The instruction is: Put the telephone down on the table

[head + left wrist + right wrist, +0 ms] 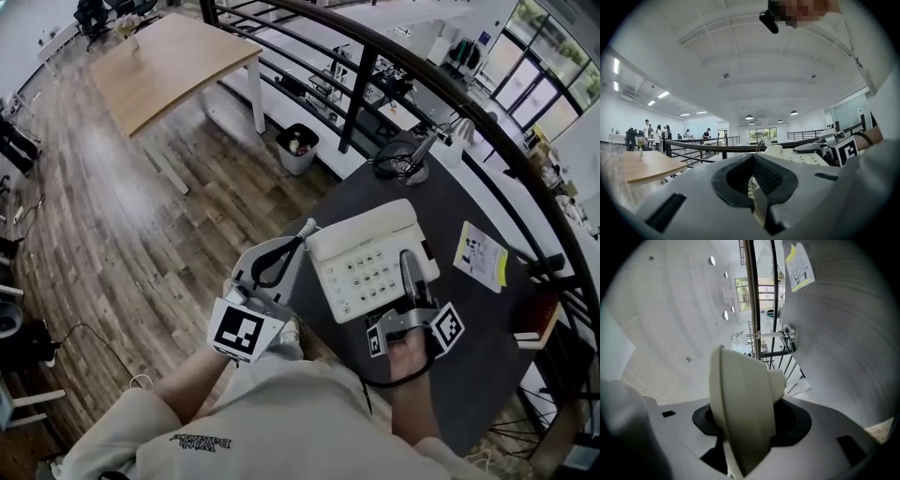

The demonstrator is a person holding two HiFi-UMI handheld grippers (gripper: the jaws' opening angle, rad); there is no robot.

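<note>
- The telephone [366,258] hangs over the near-left part of the dark round desk [473,361], carried between both grippers. It does not look set down yet.
- The right gripper [409,270] has its jaws clamped on the thick cream right side of the body. The left gripper [302,232] has its jaws closed on what looks like a thin cream edge at the far-left corner.
- Lower both sides together and level so the base lands flat, well in from the rim and clear of the leaflet [480,255]. Release only once the base bears.
- The thin left hold looks the weaker, and a tilt could twist it free.
- The casing is smooth, hard cream plastic, a rounded wedge with a keypad face, and is probably slippery. The desk top is flat, matt and dark grey.
</note>
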